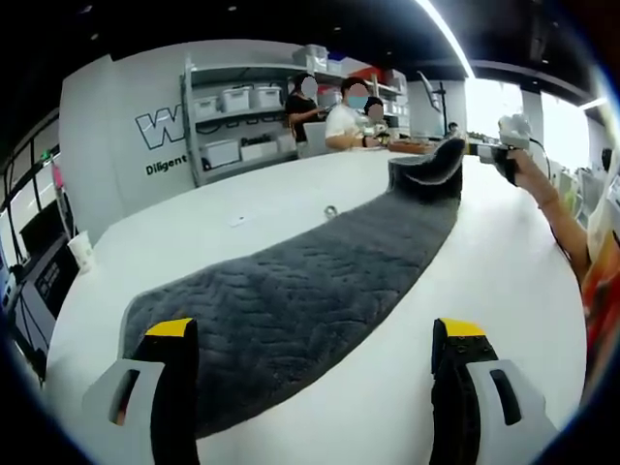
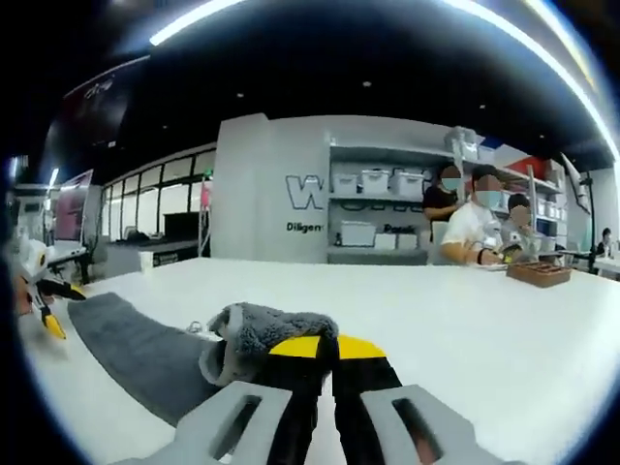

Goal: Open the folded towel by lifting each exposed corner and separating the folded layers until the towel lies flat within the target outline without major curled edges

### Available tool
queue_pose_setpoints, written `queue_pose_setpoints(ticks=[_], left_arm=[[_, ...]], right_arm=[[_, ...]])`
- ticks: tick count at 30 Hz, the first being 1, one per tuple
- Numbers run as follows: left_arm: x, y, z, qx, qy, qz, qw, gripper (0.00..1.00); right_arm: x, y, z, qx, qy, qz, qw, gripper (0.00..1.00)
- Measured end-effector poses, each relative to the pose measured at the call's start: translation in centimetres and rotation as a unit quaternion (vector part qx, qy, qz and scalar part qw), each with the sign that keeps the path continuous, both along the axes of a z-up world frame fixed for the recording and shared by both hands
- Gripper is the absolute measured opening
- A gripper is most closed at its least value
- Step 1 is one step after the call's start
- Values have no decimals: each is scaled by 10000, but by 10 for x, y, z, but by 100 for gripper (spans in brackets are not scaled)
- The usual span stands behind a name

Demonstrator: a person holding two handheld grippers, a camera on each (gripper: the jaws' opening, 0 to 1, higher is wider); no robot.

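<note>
Currently, per item:
Towel (image 1: 300,281): dark grey, stretched in a long strip across the white table (image 1: 504,281); far end lifted and curled over, the rest flat on the table.
Left gripper (image 1: 315,373): jaws spread wide, nothing between them; near end of the towel lies just beyond and between the jaws, left jaw over its edge.
Right gripper (image 2: 325,351): jaws pressed together, pinching the towel's raised end, which bunches just above the yellow tips.
Shelves (image 1: 242,121): behind the table, bins on them, people seated beside.
</note>
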State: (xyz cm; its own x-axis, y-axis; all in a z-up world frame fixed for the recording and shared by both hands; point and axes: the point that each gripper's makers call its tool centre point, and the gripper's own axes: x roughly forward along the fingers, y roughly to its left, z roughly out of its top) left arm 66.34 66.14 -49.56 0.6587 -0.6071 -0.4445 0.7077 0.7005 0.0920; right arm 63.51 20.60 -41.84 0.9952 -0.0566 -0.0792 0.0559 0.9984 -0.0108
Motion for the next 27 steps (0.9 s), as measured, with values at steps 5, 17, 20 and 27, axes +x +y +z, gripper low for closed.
queue_pose_setpoints(ticks=[5, 17, 20, 27], left_arm=[[0, 0, 0, 9, 6, -4, 10000, 98], [1, 2, -2, 18, 33, 22, 10000, 98], [0, 2, -2, 23, 38, 13, 10000, 98], [0, 2, -2, 24, 46, 10, 10000, 98]], right_arm=[[-5, -15, -3, 5, 75, -187, 9998, 0], [-8, -27, -11, 119, 230, -344, 9991, 0], [-10, -35, -16, 175, 318, -469, 9982, 0], [-13, -45, -32, 201, 649, -602, 9959, 0]])
